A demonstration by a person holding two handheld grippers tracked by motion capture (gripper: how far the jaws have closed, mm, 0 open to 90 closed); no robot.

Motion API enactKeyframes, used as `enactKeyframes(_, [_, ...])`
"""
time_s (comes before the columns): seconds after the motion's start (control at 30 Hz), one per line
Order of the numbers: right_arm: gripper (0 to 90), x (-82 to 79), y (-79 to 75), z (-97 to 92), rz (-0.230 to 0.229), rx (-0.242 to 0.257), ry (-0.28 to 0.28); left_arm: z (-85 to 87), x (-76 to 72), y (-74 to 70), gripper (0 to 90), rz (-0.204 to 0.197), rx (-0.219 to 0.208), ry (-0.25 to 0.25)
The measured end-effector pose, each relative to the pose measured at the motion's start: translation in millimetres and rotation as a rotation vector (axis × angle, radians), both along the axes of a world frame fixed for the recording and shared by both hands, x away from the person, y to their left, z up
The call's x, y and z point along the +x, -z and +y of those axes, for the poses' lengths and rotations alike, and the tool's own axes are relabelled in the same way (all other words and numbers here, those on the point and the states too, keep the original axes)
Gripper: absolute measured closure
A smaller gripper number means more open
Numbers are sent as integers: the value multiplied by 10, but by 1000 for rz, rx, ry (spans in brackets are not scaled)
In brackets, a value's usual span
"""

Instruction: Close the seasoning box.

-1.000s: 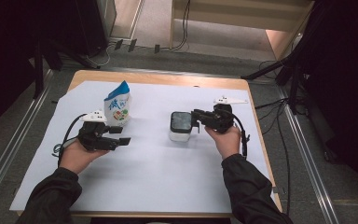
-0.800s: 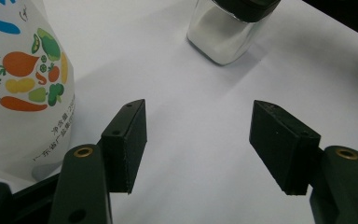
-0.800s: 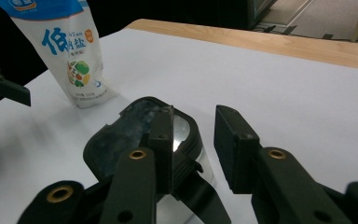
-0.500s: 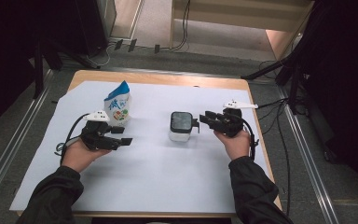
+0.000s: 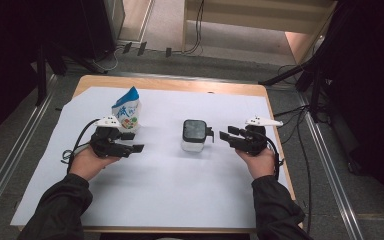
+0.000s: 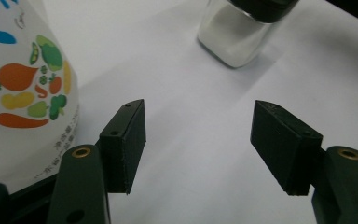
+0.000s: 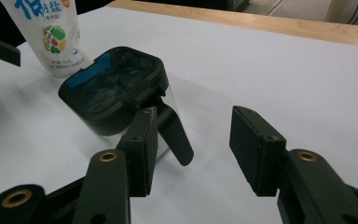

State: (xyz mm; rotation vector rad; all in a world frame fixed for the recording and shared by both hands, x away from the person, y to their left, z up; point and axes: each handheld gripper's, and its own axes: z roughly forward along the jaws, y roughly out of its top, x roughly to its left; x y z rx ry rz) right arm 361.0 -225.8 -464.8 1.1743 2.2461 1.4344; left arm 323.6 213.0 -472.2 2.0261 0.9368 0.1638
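A clear square jar with a black lid stands mid-table; its lid tab hangs down its near side. A white and blue pouch with vegetable pictures stands to the left. My right gripper lies just right of the jar, apart from it, open with nothing between its jaws; they have just been opening. In the right gripper view its fingertips stand beside the tab. My left gripper rests open in front of the pouch, with the jar farther off.
White paper covers most of the wooden table. Cables trail from both grippers, and more lie on the floor past the table's far edge. Metal rails run along the floor at both sides.
My right gripper has drawn back to the right, away from the jar's lid, and its jaws have spread. The left hand has kept still.
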Motion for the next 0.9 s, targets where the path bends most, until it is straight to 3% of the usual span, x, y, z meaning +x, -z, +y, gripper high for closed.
enactKeyframes(0.5, [464, -203, 67, -114, 9, -9, 5, -28, 30, 17, 362, -6, 1, 10])
enactKeyframes(0.9, [449, -202, 91, -93, 15, -17, -2, -24, 33, 21, 356, -7, -6, 6])
